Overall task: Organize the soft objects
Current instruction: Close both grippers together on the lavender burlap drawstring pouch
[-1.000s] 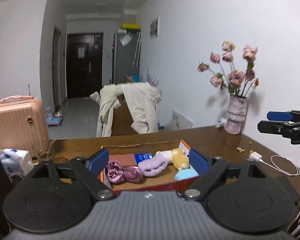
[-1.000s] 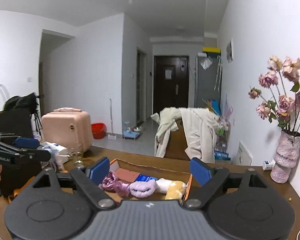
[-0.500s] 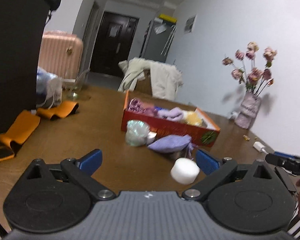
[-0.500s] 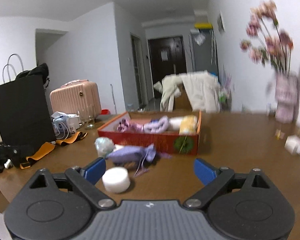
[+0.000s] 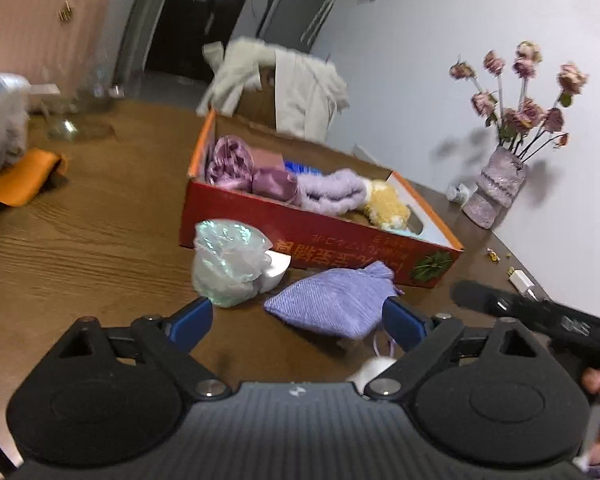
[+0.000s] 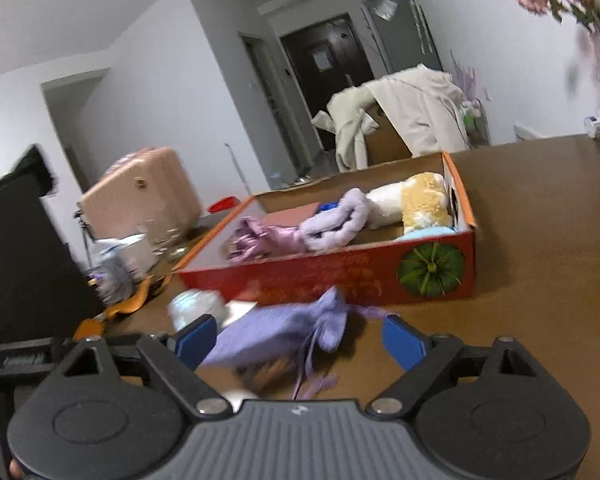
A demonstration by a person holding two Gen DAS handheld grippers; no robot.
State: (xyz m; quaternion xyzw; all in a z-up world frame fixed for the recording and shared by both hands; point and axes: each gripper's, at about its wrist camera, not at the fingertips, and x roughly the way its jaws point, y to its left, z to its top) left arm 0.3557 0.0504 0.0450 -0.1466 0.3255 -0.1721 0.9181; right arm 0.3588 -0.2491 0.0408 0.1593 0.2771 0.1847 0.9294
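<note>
A red cardboard box (image 5: 300, 236) (image 6: 340, 276) on the wooden table holds a purple satin piece (image 5: 236, 164), a lilac fluffy band (image 5: 332, 192) (image 6: 332, 224) and a yellow-white plush (image 5: 388, 204) (image 6: 416, 200). In front of it lie a lilac knit pouch (image 5: 332, 304) (image 6: 276, 332) and a crinkly clear bag (image 5: 224, 264). A white round object (image 5: 370, 370) peeks by my left gripper (image 5: 300, 320), which is open just before the pouch. My right gripper (image 6: 300, 340) is open with the pouch between its fingers.
A vase of dried roses (image 5: 496, 188) stands at the table's right by the wall. A white charger (image 5: 520, 280) lies near it. Orange straps (image 5: 16, 180), glassware (image 5: 76, 120) and a black bag (image 6: 24, 248) sit at the left. A pink suitcase (image 6: 140, 200) stands beyond.
Both grippers have dropped lower and moved in toward the lilac pouch and the box. The white round object has slid under the left gripper's body.
</note>
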